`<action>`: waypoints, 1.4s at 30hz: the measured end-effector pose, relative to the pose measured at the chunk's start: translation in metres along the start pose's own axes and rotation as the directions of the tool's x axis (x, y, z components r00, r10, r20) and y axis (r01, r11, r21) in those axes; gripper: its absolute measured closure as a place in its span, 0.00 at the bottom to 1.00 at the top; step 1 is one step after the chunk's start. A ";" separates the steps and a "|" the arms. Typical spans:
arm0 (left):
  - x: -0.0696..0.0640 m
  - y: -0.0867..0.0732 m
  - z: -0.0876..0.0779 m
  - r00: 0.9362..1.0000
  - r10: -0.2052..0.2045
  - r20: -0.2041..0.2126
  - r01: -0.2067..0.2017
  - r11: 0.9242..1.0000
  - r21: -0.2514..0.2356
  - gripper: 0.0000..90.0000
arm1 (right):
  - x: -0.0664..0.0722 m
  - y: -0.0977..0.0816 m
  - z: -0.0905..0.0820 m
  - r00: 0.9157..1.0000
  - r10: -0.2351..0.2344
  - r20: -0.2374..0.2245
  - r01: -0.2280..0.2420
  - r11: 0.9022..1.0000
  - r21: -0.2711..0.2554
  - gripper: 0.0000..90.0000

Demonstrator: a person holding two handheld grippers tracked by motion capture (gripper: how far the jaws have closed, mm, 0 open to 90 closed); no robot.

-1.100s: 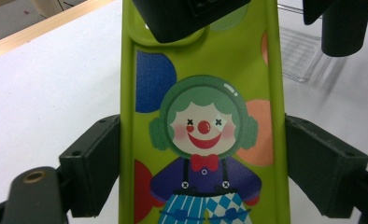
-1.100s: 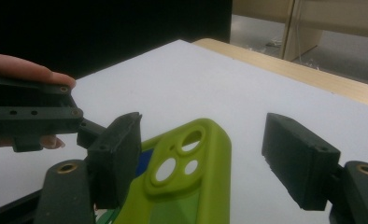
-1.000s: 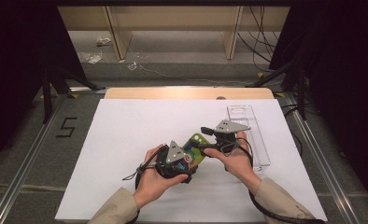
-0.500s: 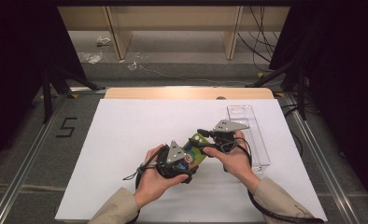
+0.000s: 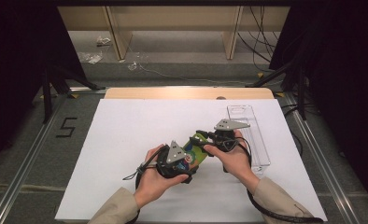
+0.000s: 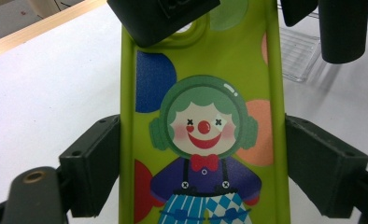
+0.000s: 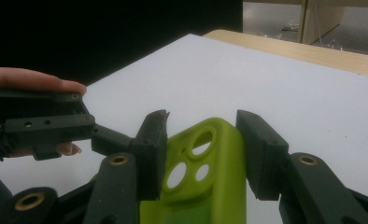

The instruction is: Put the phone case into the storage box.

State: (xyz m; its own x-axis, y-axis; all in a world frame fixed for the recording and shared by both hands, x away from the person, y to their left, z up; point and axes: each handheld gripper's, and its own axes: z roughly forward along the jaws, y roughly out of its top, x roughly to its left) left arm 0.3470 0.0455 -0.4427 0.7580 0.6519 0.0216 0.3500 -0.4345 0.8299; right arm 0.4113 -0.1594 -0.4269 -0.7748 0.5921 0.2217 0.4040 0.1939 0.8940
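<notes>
A lime-green phone case [image 5: 197,148] printed with a clown is held above the white sheet between both hands. My left gripper [image 5: 190,155] clamps its long sides; in the left gripper view both pads press the case [image 6: 201,93] at mid length. My right gripper [image 5: 202,138] comes in from the right at the camera-hole end. Its jaws have just been closing with the case [image 7: 205,186] between them. In the right gripper view [image 7: 201,140] both pads lie against that end. The right gripper's black jaw [image 6: 163,14] covers the camera cut-out in the left gripper view.
A clear plastic tray [image 5: 250,135] lies on the white sheet [image 5: 126,135] just right of the hands. A wooden table edge [image 5: 187,92] runs along the far side. Black cables trail from both grippers toward the person.
The right gripper's jaws have narrowed around the camera end of the case. Both hands and the case stay where they were.
</notes>
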 end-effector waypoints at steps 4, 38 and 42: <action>0.000 0.000 0.000 1.000 0.002 -0.001 -0.002 1.000 -0.002 0.18 | -0.002 0.002 -0.003 1.000 0.025 -0.014 -0.026 0.999 -0.022 0.71; 0.003 0.001 0.000 0.994 0.111 0.007 -0.110 0.993 -0.049 0.18 | 0.003 0.016 -0.019 0.993 0.038 -0.110 -0.050 0.993 -0.108 0.86; 0.007 0.000 -0.001 0.995 0.101 0.001 -0.100 0.994 -0.051 0.18 | 0.001 0.019 -0.022 0.992 0.039 -0.122 -0.053 0.992 -0.114 0.86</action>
State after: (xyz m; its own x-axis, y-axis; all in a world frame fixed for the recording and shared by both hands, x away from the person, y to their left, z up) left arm 0.3522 0.0506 -0.4422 0.7897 0.6045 0.1047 0.2434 -0.4654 0.8510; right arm 0.4076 -0.1726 -0.4010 -0.8118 0.4994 0.3027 0.3870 0.0718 0.9193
